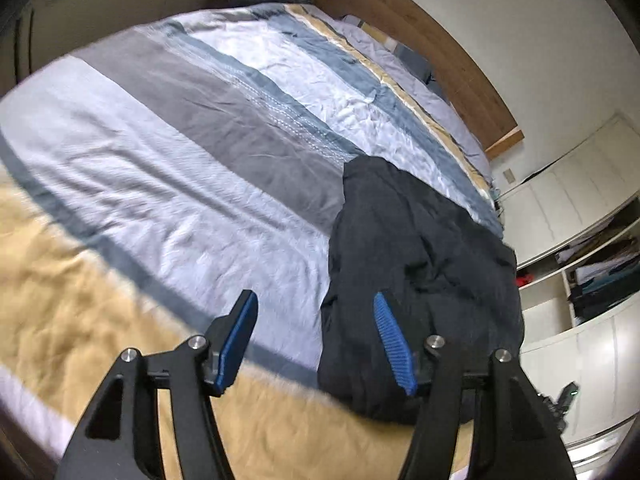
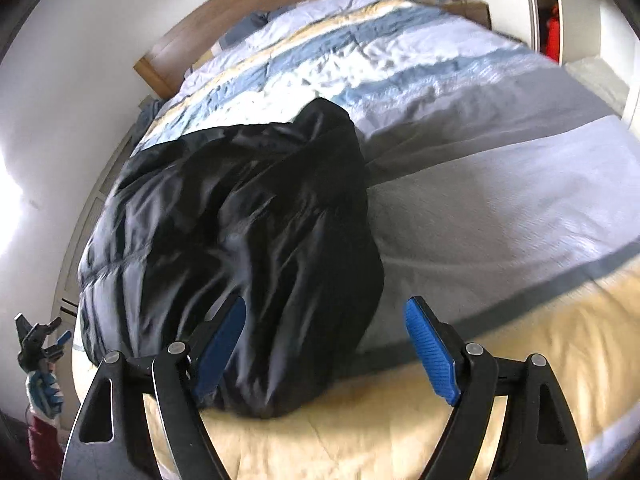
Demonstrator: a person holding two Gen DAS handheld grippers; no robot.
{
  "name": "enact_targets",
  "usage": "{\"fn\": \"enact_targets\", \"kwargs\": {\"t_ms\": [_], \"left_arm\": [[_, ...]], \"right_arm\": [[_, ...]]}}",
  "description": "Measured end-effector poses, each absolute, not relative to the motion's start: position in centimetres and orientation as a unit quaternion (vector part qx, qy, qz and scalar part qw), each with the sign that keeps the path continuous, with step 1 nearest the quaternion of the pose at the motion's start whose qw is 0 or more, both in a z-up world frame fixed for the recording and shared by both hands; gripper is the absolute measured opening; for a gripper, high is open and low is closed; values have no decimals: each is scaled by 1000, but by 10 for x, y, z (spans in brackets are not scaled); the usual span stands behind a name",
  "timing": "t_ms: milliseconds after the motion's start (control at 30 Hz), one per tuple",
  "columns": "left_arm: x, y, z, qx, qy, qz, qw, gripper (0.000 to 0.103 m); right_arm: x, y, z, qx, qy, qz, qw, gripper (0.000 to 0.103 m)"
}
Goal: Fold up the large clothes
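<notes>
- The dark jacket [image 2: 240, 232] lies bunched in a rough bundle at the near edge of the bed [image 2: 500, 208], partly on the yellow band of the striped duvet [image 1: 180, 152].
- It looks partly gathered, not a tidy fold; I judge smoothing and at least one more fold remain.
- The left claw [image 1: 316, 344] is released and grasps nothing, hovering at the jacket's left edge.
- The right claw [image 2: 326, 344] is likewise spread and empty, above the jacket's near right corner.
- The wooden headboard [image 2: 256, 12] stands far off.
</notes>
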State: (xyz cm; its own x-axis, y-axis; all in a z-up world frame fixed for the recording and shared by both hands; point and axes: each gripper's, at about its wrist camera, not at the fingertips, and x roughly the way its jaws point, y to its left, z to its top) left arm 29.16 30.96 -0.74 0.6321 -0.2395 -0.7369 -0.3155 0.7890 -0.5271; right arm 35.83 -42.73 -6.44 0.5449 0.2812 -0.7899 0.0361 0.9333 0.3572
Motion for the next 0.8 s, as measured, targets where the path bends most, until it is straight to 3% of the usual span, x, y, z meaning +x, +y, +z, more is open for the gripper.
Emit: {"fn": "enact_targets", "kwargs": {"t_ms": [200,333,667,800], "left_arm": [[237,235,10,-245,419,14,874,59],[199,182,7,-188,414,1,891,69],[109,88,29,-89,378,8,921,70],[84,63,49,-60,352,27,934,70]], "right_arm": [[293,-370,-40,128,435,81,887,81],[249,-336,-33,101,412,81,902,82],[151,-282,1,37,326,56,943,100],[121,-266,11,15,300,50,953,102]]}}
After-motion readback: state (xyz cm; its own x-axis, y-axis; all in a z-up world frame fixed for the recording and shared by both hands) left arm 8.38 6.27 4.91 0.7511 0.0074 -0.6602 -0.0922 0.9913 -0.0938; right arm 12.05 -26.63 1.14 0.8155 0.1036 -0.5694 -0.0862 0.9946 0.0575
